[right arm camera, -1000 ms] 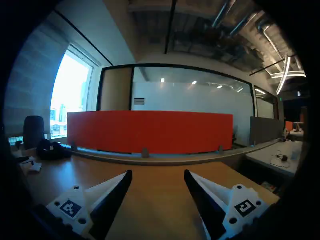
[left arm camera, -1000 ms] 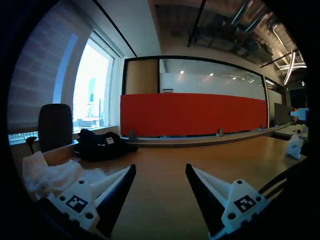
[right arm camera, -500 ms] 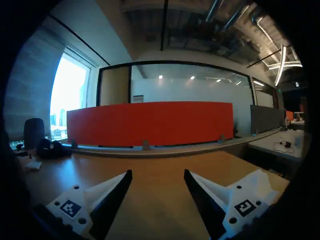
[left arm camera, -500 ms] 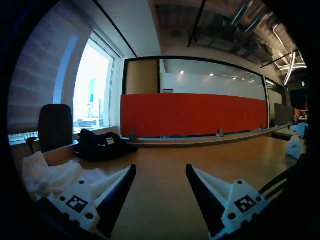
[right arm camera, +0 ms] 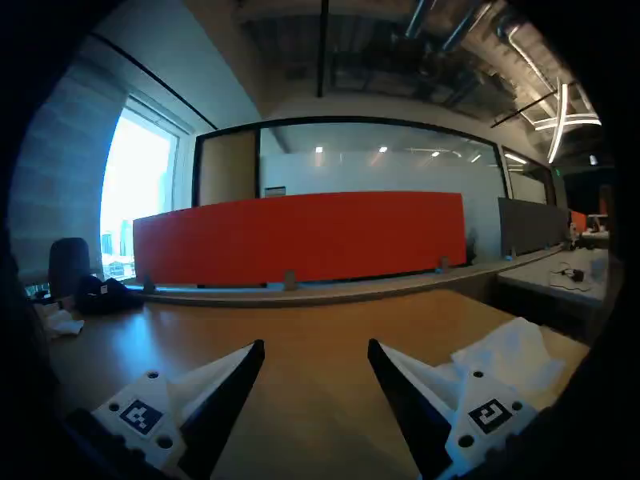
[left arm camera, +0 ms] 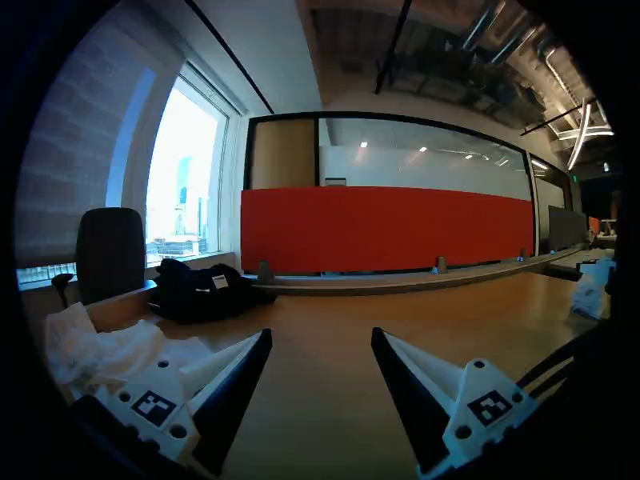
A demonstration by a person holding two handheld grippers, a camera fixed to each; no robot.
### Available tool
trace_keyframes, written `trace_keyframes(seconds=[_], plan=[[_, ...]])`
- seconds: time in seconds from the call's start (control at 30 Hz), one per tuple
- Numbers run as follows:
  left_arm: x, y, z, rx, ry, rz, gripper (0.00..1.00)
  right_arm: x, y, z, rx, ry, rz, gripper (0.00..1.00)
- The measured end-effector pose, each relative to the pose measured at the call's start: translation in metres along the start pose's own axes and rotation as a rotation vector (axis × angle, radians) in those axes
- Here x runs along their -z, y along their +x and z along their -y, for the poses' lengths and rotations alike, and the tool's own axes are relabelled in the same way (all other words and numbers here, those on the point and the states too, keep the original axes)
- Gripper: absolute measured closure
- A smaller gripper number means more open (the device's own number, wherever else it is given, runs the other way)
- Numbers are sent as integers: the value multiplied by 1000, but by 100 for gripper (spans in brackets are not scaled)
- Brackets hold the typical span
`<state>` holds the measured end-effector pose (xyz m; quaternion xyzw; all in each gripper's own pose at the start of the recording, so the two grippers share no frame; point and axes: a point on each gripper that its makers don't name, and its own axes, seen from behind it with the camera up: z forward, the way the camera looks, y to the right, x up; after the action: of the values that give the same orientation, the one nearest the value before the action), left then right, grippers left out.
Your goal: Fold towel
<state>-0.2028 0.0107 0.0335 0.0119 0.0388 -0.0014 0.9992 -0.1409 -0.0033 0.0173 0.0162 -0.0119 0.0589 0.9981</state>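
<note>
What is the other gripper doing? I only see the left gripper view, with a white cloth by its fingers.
Observer: The right gripper is open, holding nothing, above the brown wooden table.
Operator: Any towel near it?
Observer: A white crumpled cloth lies on the table beside one of its fingers.
Operator: Anything beyond?
Observer: A black cable lies on the pale neighbouring desk.
</note>
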Motion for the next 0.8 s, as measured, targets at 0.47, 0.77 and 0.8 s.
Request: trace_keyframes(seconds=[0.47, 0.77, 0.8], plan=[[0, 0, 0, 0, 0, 0, 8, 3, -5, 4, 23, 6, -7, 0], [0, 0, 0, 0, 0, 0, 8, 5, -1, 5, 31, 5, -19, 0], [0, 0, 0, 0, 0, 0, 8, 6, -1, 5, 32, 5, -20, 0]])
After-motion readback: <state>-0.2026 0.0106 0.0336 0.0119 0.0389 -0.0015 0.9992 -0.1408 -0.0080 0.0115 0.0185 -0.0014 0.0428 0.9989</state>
